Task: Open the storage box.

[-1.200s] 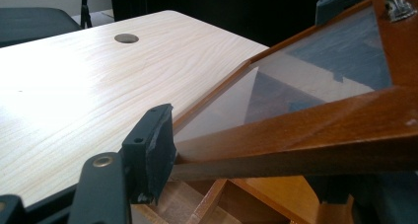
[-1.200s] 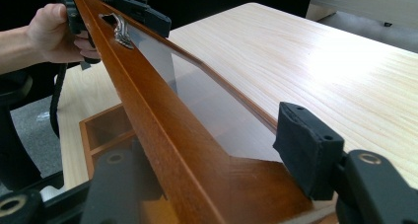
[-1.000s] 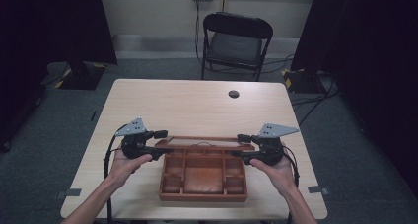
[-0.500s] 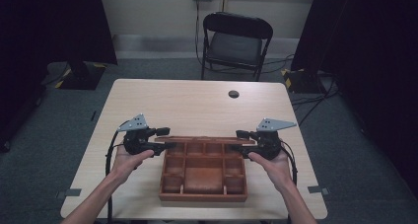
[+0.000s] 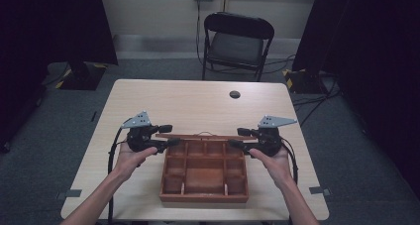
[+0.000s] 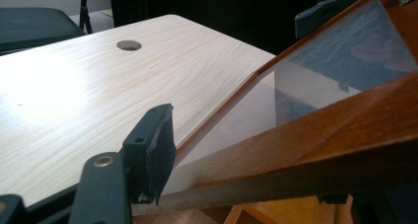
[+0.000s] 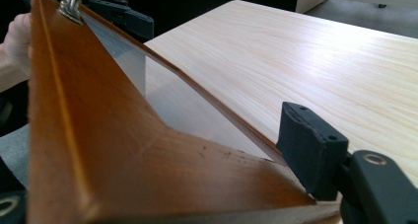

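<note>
A brown wooden box (image 5: 203,197) with several compartments sits at the table's near middle. Its glass-paned lid (image 5: 198,136) stands raised on the far side, showing as a thin strip from above. My left gripper (image 5: 166,135) holds the lid's left end and my right gripper (image 5: 235,138) holds its right end. In the left gripper view the lid's wooden frame (image 6: 345,135) lies between the jaws, one pad (image 6: 150,150) against its edge; these jaws have just opened a little. In the right gripper view a pad (image 7: 308,150) presses the frame's (image 7: 98,150) corner.
The pale wooden table (image 5: 198,101) has a round cable hole (image 5: 235,94) toward its far edge. A black folding chair (image 5: 235,41) stands behind the table. Dark curtains hang at both sides. A hand (image 7: 17,36) is at the lid's far end.
Both grippers have crept slightly away from the person with the lid's ends between their jaws. The box has kept its place.
</note>
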Demonstrator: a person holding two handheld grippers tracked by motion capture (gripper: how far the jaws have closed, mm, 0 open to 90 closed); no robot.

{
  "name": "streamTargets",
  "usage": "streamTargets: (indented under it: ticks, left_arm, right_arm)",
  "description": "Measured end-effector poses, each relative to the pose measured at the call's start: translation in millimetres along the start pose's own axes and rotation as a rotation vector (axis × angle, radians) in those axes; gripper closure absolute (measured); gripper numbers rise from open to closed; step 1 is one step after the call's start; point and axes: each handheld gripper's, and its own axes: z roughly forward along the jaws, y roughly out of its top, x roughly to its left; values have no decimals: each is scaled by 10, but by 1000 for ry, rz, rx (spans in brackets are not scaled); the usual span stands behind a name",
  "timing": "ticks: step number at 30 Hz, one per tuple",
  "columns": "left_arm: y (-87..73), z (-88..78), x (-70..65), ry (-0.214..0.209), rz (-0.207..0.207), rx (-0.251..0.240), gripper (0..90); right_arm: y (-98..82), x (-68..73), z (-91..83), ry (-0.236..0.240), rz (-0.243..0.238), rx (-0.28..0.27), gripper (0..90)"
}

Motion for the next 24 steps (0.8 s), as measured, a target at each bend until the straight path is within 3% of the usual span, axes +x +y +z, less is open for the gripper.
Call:
streamTargets:
  ticks: [10, 24]
  left_arm:
    - [-1, 27, 43, 9, -2, 2, 406]
    - [58, 66, 105, 18, -12, -5, 464]
  right_arm:
    - [11, -43, 17, -5, -5, -14, 407]
    - [2, -194, 77, -14, 32, -38, 418]
